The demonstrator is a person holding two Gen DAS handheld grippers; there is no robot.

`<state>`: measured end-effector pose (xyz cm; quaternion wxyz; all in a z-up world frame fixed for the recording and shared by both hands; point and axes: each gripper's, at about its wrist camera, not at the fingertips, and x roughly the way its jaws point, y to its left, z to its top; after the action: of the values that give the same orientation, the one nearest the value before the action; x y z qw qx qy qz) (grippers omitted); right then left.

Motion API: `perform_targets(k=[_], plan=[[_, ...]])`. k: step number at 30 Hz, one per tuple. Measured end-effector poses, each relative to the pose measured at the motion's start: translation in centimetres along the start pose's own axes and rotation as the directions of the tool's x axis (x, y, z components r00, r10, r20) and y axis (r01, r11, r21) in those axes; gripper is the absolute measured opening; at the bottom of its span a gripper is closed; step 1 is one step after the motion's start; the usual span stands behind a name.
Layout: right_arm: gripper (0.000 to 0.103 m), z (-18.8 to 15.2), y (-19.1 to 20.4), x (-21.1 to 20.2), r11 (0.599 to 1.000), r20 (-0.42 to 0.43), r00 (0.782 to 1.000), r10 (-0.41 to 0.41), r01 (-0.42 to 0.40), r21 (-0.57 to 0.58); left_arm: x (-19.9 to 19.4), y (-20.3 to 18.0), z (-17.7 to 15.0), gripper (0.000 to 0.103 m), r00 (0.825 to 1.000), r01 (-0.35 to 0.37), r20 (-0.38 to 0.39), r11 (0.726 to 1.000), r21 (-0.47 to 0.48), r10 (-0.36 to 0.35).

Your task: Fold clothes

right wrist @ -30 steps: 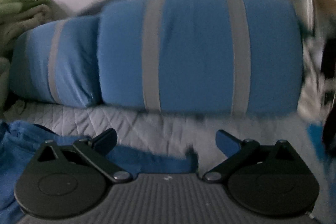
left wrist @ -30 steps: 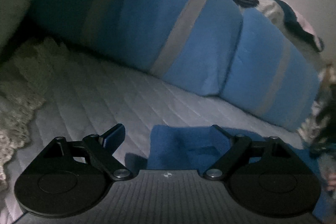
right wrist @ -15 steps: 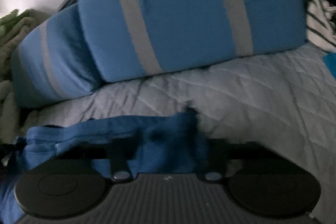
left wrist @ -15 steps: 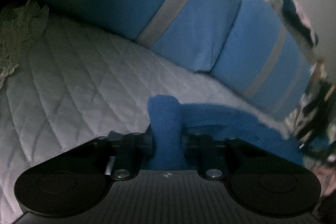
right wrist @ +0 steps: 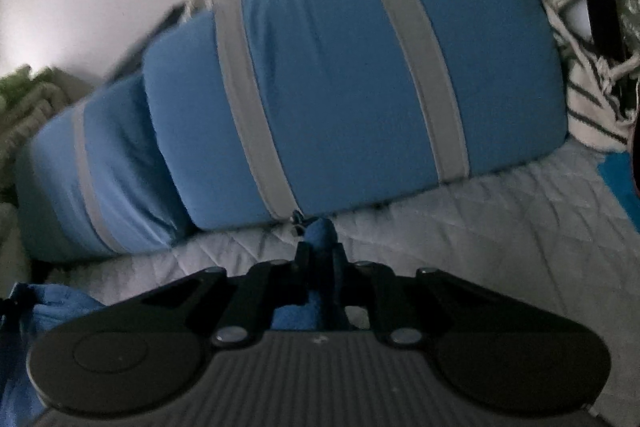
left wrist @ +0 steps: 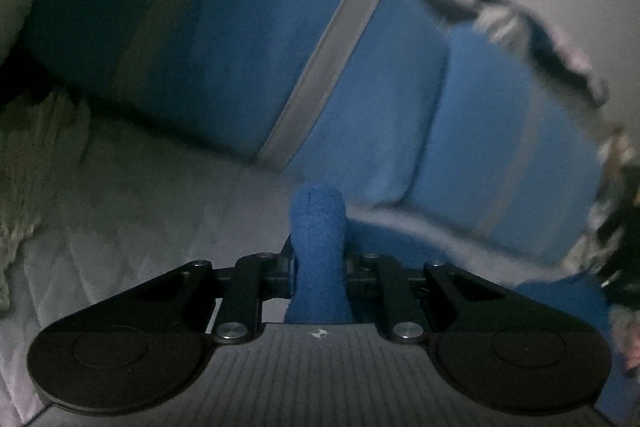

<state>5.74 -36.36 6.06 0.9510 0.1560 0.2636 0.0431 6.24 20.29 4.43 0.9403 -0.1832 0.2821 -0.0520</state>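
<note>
A blue fleece garment (left wrist: pixel 318 227) is pinched in both grippers over a grey quilted bed. My left gripper (left wrist: pixel 319 267) is shut on a bunched fold of it that sticks up between the fingers; more of the cloth trails off to the lower right (left wrist: pixel 560 291). In the right wrist view my right gripper (right wrist: pixel 320 259) is shut on another fold of the blue garment (right wrist: pixel 320 233), and the rest of it hangs at the lower left (right wrist: pixel 48 307).
Two blue pillows with grey stripes (right wrist: pixel 352 75) (left wrist: pixel 280 39) lie along the far side of the quilted bedspread (right wrist: pixel 480 227). A pale lace cloth (left wrist: pixel 28 155) is at the left, a striped cloth (right wrist: pixel 592 107) and a clothes pile at the right.
Both grippers went from open to shut on the blue garment and have lifted it off the bed. The pinched folds now stand narrower between the fingers.
</note>
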Motion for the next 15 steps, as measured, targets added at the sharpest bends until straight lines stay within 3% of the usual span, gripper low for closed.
perform_targets(k=[1,3,4,5,6,7,8,9,15], plan=[[0.012,0.0,0.0,0.1,1.000,0.001,1.000,-0.010,0.010,-0.006,0.8,0.2,-0.3,0.020,1.000,-0.014,-0.022,1.000,-0.005,0.014],[0.026,-0.1,0.0,0.3,0.999,0.004,1.000,-0.029,0.029,-0.017,2.0,0.8,-0.6,0.024,0.997,-0.034,-0.076,0.999,-0.027,0.032],[0.045,-0.1,0.0,0.4,0.999,0.005,0.999,-0.039,0.039,-0.023,2.3,1.0,-0.6,0.028,0.995,-0.040,-0.095,0.998,-0.039,0.036],[0.064,-0.1,0.0,0.5,0.998,0.007,0.999,-0.048,0.048,-0.029,2.3,1.2,-0.4,0.041,0.993,-0.053,-0.105,0.997,-0.050,0.047],[0.075,-0.1,0.0,0.6,0.998,0.008,0.998,-0.058,0.058,-0.035,2.1,1.3,-0.2,0.047,0.992,-0.077,-0.102,0.995,-0.057,0.071],[0.098,-0.1,0.0,0.7,0.997,0.010,0.998,-0.067,0.068,-0.040,1.6,1.4,0.0,0.061,0.991,-0.104,-0.090,0.993,-0.059,0.099],[0.102,-0.2,0.0,0.8,0.996,0.011,0.997,-0.077,0.077,-0.046,1.0,1.5,0.2,0.071,0.990,-0.121,-0.076,0.991,-0.062,0.116],[0.102,-0.1,0.1,0.8,0.995,0.012,0.996,-0.084,0.084,-0.053,0.3,1.5,0.3,0.073,0.991,-0.124,-0.062,0.990,-0.069,0.120],[0.102,-0.1,-0.1,-0.3,0.997,-0.064,0.997,-0.044,0.039,-0.066,-3.4,2.1,0.1,0.074,0.998,-0.041,-0.058,0.997,-0.072,0.037]])
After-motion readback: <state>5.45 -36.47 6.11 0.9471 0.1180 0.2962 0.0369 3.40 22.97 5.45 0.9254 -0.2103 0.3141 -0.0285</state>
